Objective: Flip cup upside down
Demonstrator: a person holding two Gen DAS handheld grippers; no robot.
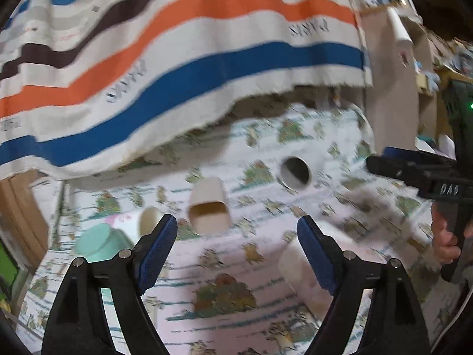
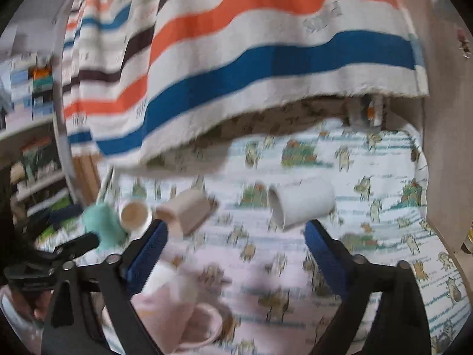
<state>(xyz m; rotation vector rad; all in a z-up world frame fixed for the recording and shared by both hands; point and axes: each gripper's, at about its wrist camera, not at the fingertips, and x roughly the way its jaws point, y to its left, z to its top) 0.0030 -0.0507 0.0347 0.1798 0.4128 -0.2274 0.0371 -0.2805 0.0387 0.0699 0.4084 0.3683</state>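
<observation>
Looking along my two grippers, I see a table covered with a printed tablecloth that shows small animals and green bushes. I take the white cup as my landmark. It lies on its side on the cloth, with its open mouth turned toward my left side. In the left wrist view the same cup shows mainly its dark round opening.

My right gripper hangs above the cloth, just before the white cup; its jaws stand wide apart and hold nothing. My left gripper is also spread wide and empty, and it is further from the white cup.

To the left of the white cup lies a beige square cup, also on its side. Beyond this one, still more to the left, there is a pale cup with pink print, and touching it a mint green cup. Nearer to me than the white cup, under my right gripper, a pink cup rests on the cloth; the picture is blurred there, so I cannot tell how it stands.

Behind the white cup a striped cloth with orange, blue and brown bands hangs down and hides the far part of the table. Between my right gripper and the white cup nothing stands in the way.
</observation>
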